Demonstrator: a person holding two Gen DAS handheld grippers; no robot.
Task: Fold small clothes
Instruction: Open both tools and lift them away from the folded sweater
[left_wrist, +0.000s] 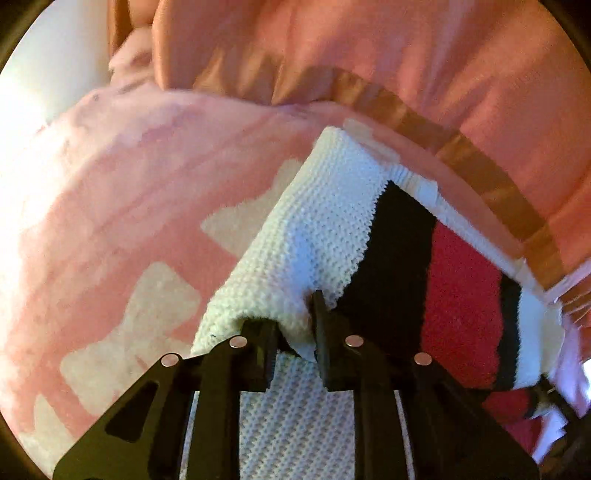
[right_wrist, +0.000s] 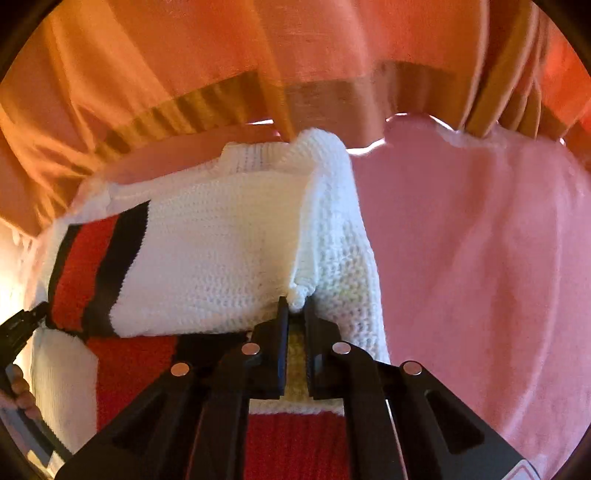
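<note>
Two tongs, left (left_wrist: 295, 325), right (right_wrist: 295, 314), pinching one sweater (right_wrist: 221, 240); pink blanket (right_wrist: 480, 258)

No legible text, labels, brands or numbers anywhere.

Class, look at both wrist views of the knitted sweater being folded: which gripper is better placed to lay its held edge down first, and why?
Probably the right gripper: it is shut on a white corner of the sweater with open pink blanket beside it. The left gripper grips a thicker rolled fold.
</note>
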